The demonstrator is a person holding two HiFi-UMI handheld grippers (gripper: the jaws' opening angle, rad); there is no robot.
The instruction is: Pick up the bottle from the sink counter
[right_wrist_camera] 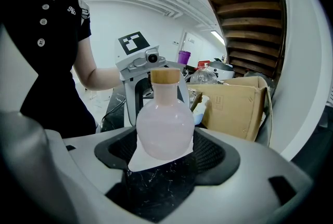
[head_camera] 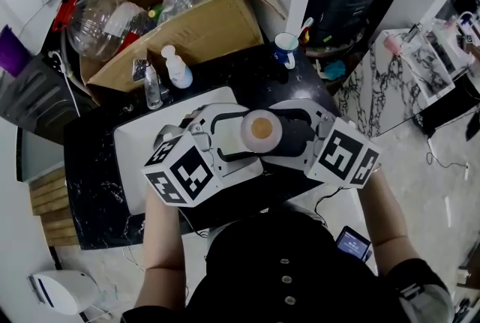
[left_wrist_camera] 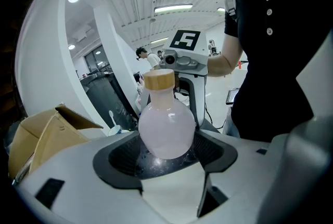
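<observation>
A round frosted bottle (head_camera: 261, 128) with a wooden cap hangs in the air over the sink, between my two grippers, which face each other. In the head view my left gripper (head_camera: 241, 134) comes from the left and my right gripper (head_camera: 283, 134) from the right. In the left gripper view the bottle (left_wrist_camera: 166, 124) sits in the dark padded hollow between the jaws, and the right gripper (left_wrist_camera: 184, 59) stands behind it. The right gripper view mirrors this: bottle (right_wrist_camera: 164, 127) in the hollow, left gripper (right_wrist_camera: 139, 59) behind. Both pairs of jaws are closed against the bottle's sides.
Below lie a white sink basin (head_camera: 135, 157) and the black marble counter (head_camera: 90, 179). At the counter's back stand two small bottles (head_camera: 178, 68), a mug (head_camera: 286, 48) and an open cardboard box (head_camera: 191, 25) with a glass jar (head_camera: 101, 22). A phone (head_camera: 352, 243) is at the lower right.
</observation>
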